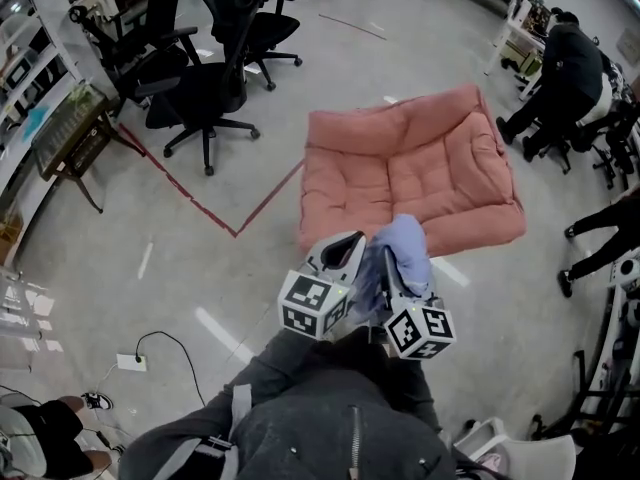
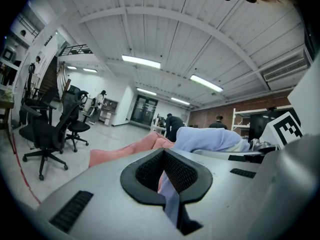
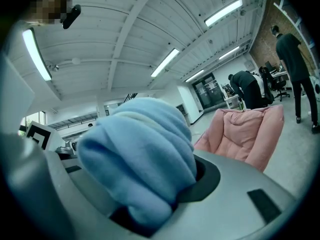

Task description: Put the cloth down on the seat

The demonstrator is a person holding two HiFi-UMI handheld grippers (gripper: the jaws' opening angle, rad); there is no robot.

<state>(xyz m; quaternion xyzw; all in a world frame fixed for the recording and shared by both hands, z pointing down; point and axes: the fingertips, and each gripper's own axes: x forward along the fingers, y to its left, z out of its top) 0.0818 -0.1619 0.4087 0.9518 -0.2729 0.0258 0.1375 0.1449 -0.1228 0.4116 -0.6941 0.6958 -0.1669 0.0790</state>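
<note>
Ahead on the grey floor (image 1: 150, 268) lies the seat (image 1: 410, 168), a pink padded floor chair with its back raised, bare of any cloth; it sits just beyond both grippers in the head view, near but not yet beneath them. To its left, black office chairs (image 1: 205, 88) stand behind a red tape line (image 1: 200, 203), well apart from the work; a person in dark clothing (image 1: 560, 68) bends over at the far right, clear of the path.

Right gripper (image 3: 165, 184): jaws set partly apart and clamped on a thick bunched wad of the light-blue cloth (image 1: 405, 248), which bulges up above them; grip appears firm. Left gripper (image 2: 169, 181): jaws drawn close together, with a thin fold of the same cloth pinched in the slot between them; the fabric spans the gap between the two grippers, which are held side by side and roughly level.

Assessment: the carry step is in hand; the cloth is held off the floor, short of the seat. The next move calls for bringing both grippers out over the cushion, lowering them, then parting both sets of jaws; the bunched wad may cling to the right jaws on release.
</note>
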